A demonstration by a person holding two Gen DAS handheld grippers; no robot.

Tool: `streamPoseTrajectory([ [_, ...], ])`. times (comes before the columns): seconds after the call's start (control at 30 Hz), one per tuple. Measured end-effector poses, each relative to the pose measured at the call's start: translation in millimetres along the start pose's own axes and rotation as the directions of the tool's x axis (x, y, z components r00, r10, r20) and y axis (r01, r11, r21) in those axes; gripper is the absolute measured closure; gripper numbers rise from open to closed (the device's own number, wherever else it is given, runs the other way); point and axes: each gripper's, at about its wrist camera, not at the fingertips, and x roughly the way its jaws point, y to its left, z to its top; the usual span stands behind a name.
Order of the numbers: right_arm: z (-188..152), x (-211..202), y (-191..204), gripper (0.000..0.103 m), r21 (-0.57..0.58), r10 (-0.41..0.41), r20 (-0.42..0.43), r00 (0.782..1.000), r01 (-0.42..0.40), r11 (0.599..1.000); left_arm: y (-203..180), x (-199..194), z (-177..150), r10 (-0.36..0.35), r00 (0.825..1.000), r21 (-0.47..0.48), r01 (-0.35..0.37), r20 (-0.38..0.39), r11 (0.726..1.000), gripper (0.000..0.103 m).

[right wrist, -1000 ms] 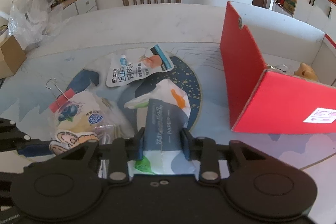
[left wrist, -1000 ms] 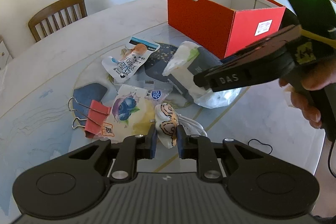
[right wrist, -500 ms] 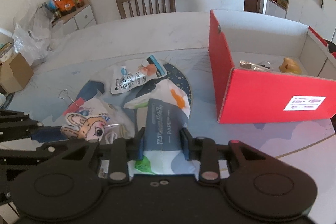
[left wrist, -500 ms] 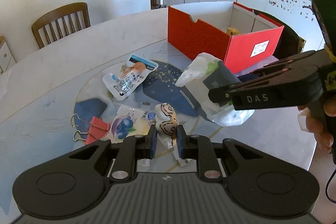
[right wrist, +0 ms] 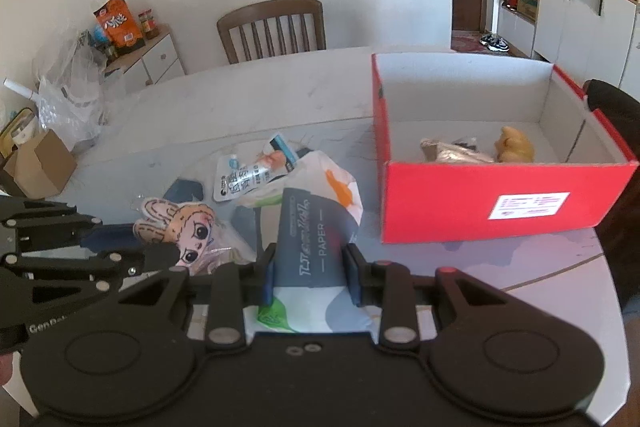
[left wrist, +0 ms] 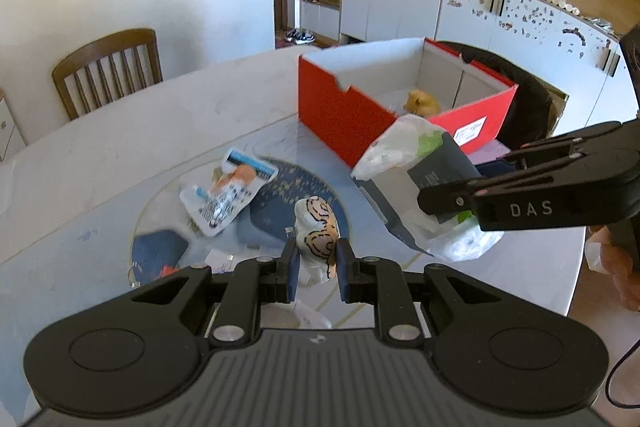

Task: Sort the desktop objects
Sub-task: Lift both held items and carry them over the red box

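Observation:
My left gripper is shut on a small cartoon doll and holds it above the table; the doll's face shows in the right wrist view. My right gripper is shut on a tissue paper pack with a grey band, held in the air; it also shows in the left wrist view. A red open box stands to the right and holds a yellow toy and a silvery wrapper. A snack pouch lies on the table.
The round marble table has a glass turntable in the middle. A red binder clip lies near my left gripper. A wooden chair stands at the far side. Cabinets line the back wall.
Both grippers have risen well above the table with the doll and the tissue pack. The box interior has come into view.

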Motion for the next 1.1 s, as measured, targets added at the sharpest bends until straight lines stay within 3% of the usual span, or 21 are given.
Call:
streamPoseTrajectory([
  [0.5, 25.6, -40.8, -56.9, 0.071, 0.032, -0.032, 0.069, 0.997, 0.030, 0.999, -39.2, -0.1, 54.1, -0.046, 0.996, 0.028, 0.043, 0.078, 0.999, 0.085],
  [1.1, 59.6, -38.9, -153.2, 0.071, 0.037, -0.057, 0.089, 0.994, 0.054, 0.998, -96.3, 54.8, 117.4, -0.038, 0.996, 0.046, 0.034, 0.085, 0.998, 0.085],
])
